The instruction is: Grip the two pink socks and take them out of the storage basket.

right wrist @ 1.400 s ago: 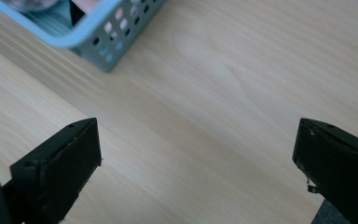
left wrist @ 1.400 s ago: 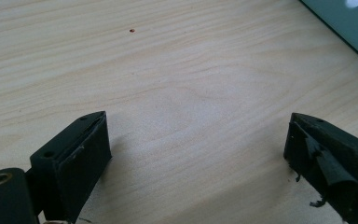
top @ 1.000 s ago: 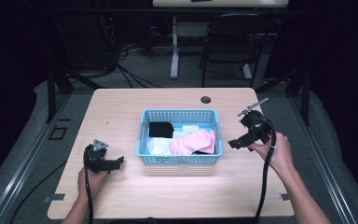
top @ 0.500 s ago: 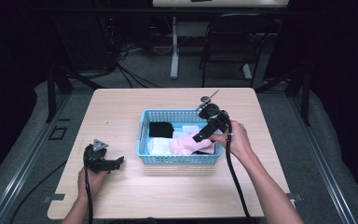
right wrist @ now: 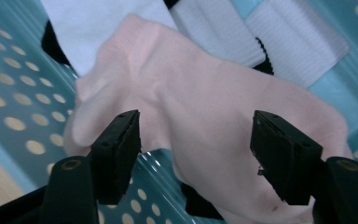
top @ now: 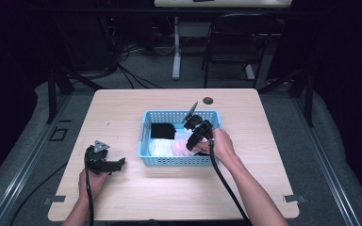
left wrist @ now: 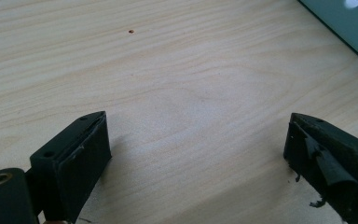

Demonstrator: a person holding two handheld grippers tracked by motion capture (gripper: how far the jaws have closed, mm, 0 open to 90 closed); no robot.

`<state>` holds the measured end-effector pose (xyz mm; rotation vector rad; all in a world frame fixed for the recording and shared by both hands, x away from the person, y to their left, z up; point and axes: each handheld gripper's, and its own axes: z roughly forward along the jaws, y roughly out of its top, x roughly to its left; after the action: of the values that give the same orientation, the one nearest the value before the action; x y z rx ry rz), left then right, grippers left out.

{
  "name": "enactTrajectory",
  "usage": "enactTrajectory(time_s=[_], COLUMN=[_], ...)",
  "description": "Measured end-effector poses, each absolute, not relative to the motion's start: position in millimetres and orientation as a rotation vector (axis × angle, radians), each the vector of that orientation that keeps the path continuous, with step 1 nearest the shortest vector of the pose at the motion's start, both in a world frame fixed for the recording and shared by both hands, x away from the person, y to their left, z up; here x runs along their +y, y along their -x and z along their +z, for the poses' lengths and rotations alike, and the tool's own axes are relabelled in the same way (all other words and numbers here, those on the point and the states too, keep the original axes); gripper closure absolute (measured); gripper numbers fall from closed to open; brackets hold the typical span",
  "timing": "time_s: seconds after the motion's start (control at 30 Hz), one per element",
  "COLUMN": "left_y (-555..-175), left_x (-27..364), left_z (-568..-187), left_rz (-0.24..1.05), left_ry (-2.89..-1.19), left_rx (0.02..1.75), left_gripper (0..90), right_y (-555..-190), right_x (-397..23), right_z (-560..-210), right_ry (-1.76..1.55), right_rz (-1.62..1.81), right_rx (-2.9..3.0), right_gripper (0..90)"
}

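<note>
A light blue plastic basket (top: 145,141) sits mid-table holding socks. A pink sock (right wrist: 205,107) lies on top of white socks (right wrist: 261,32) and a black one (top: 162,130). My right gripper (top: 194,140) is down inside the basket, open, its jaws straddling the pink sock (top: 179,147) just above it without closing on it. My left gripper (top: 107,165) rests low over the bare wood at the table's front left, open with nothing between its jaws. In the left gripper view the basket's corner (left wrist: 349,23) shows at the upper right.
The wooden table (top: 122,113) has a dark cable hole (top: 208,100) behind the basket. A chair (top: 231,42) and a table leg stand beyond the far edge on the dark floor. Cables trail from both grippers toward the front edge.
My right gripper swung left from beside the basket's right side, over the rim and down into the basket above the pink sock. The left gripper stayed put.
</note>
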<state>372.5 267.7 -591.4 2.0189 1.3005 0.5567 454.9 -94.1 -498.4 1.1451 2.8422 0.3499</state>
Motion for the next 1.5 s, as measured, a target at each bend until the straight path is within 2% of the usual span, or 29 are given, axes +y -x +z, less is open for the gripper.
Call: enactTrajectory(time_s=[0.03,0.13,0.17,0.2,0.27,0.3,0.4,0.5,0.6,0.97,1.0,1.23,1.33,1.5], left_y=[-373,-373,-373,-373,-373,-373,-373,-373,-373,-373,-373,-373,-373,-373], left_x=[268,268,268,268,268,268,268,268,268,268,268,268,268,268], left_z=[-591,-591,-591,-591,-591,-591,-591,-591,-592,-592,-592,-592,-591,-591], left_rz=[0.557,0.557,0.557,0.557,0.557,0.557,0.557,0.557,0.558,0.557,0.557,0.557,0.557,0.556], left_ry=[-2.019,-2.02,-2.02,-2.02,-2.02,-2.02,-2.019,-2.02,-2.017,-2.017,-2.017,-2.017,-2.021,-2.021], left_rx=[1.3,1.297,1.297,1.297,1.297,1.297,1.297,1.296,1.298,1.297,1.298,1.297,1.296,1.295], left_gripper=[6.9,6.9,6.9,6.9,6.9,6.9,6.9,6.9,6.9,7.0,6.9,6.9,7.0,7.0], right_y=[-455,-456,-456,-457,-458,-458,-459,-458,-457,-459,-460,-461,-462,-461], right_x=[-94,-93,-93,-93,-95,-95,-100,-105,-108,-122,-124,-130,-132,-132], right_z=[-498,-506,-506,-507,-507,-507,-505,-500,-495,-486,-487,-490,-490,-486], right_ry=[-1.145,-1.15,-1.15,-1.165,-1.183,-1.183,-1.209,-1.233,-1.231,-1.292,-1.316,-1.358,-1.362,-1.352], right_rz=[0.35,0.292,0.292,0.303,0.315,0.315,0.353,0.409,0.412,0.484,0.488,0.483,0.48,0.481], right_rx=[2.842,2.82,2.82,2.797,2.791,2.791,2.786,2.778,2.776,2.754,2.747,2.754,2.759,2.766], right_gripper=[38.2,51.2,51.2,58.8,66.3,66.3,76.4,82.0,84.4,84.5,81.3,76.4,82.9,86.2])
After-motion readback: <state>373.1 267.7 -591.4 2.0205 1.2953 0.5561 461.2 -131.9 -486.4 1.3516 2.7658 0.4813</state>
